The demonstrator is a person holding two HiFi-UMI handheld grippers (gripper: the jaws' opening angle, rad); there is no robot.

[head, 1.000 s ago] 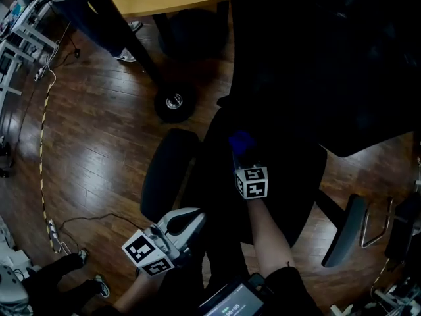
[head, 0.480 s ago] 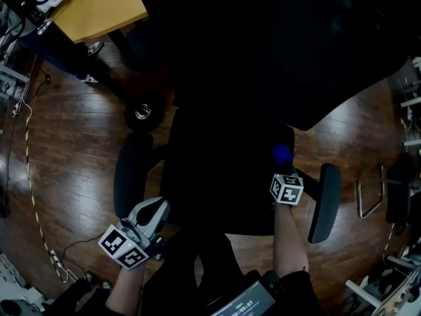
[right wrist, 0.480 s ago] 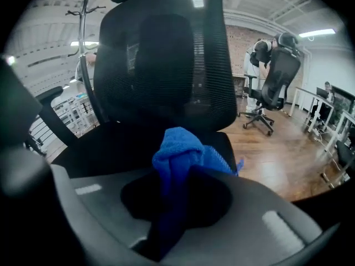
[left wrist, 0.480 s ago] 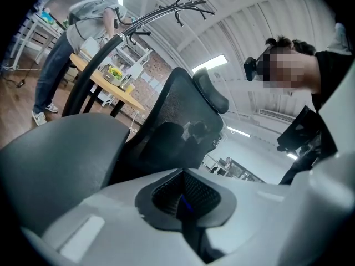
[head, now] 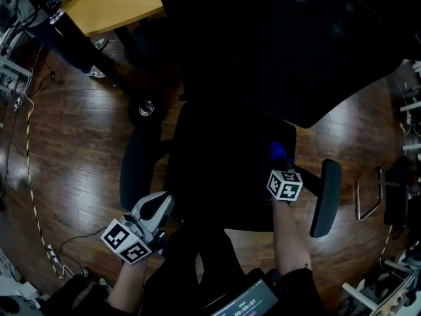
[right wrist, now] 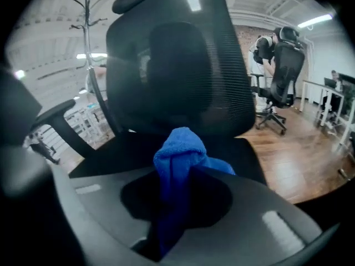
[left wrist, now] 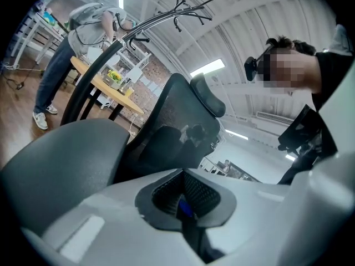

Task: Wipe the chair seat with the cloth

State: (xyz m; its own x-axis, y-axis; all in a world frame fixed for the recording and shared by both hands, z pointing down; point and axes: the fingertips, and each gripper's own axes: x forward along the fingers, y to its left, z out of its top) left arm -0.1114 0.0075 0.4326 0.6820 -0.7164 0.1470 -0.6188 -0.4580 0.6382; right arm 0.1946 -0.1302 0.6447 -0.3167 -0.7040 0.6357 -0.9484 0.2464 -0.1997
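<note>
The black office chair's seat (head: 217,170) lies below me, dark against the wooden floor. My right gripper (head: 279,162) is over the seat's right side, near the right armrest (head: 325,196), and is shut on a blue cloth (head: 279,151). In the right gripper view the cloth (right wrist: 178,151) bunches up between the jaws of the right gripper (right wrist: 183,173), with the seat (right wrist: 122,146) and mesh backrest (right wrist: 177,65) beyond. My left gripper (head: 160,207) hangs off the seat by the left armrest (head: 137,166). In its own view the left gripper (left wrist: 183,176) has its jaws together on nothing.
A wooden desk (head: 122,5) stands at the far left, with a round caster (head: 146,108) under it. Cables (head: 29,176) trail along the floor on the left. A person (left wrist: 83,32) stands at the desk. A second chair (right wrist: 285,65) stands far right.
My right gripper has carried the blue cloth from the seat's middle towards its right edge. The left gripper has stayed beside the left armrest.
</note>
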